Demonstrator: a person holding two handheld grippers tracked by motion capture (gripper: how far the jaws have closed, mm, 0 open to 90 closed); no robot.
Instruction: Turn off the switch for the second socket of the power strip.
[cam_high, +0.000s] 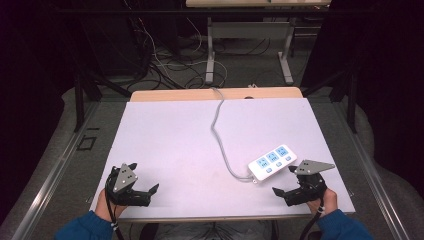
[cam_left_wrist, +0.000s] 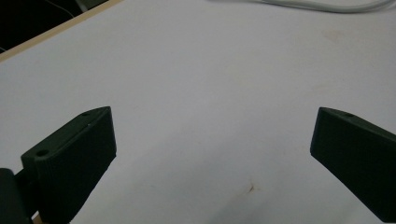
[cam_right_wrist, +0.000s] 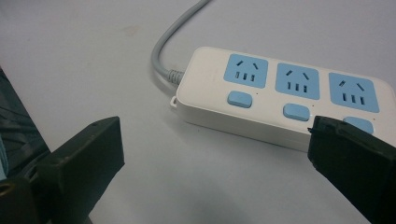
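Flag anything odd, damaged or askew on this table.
Nothing alarming. The power strip lies askew, nothing plugged into it. A small brown stain marks the table. Both tools are open.

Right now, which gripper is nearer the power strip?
Right. The right gripper sits just off the near side of the power strip, fingers open beside it. The left gripper is far across the table, open over bare surface.

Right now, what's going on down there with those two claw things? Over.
Left gripper open, jaws over bare table. Right gripper open, beside power strip, not touching. Strip's cable runs to far edge. Nothing in the way.
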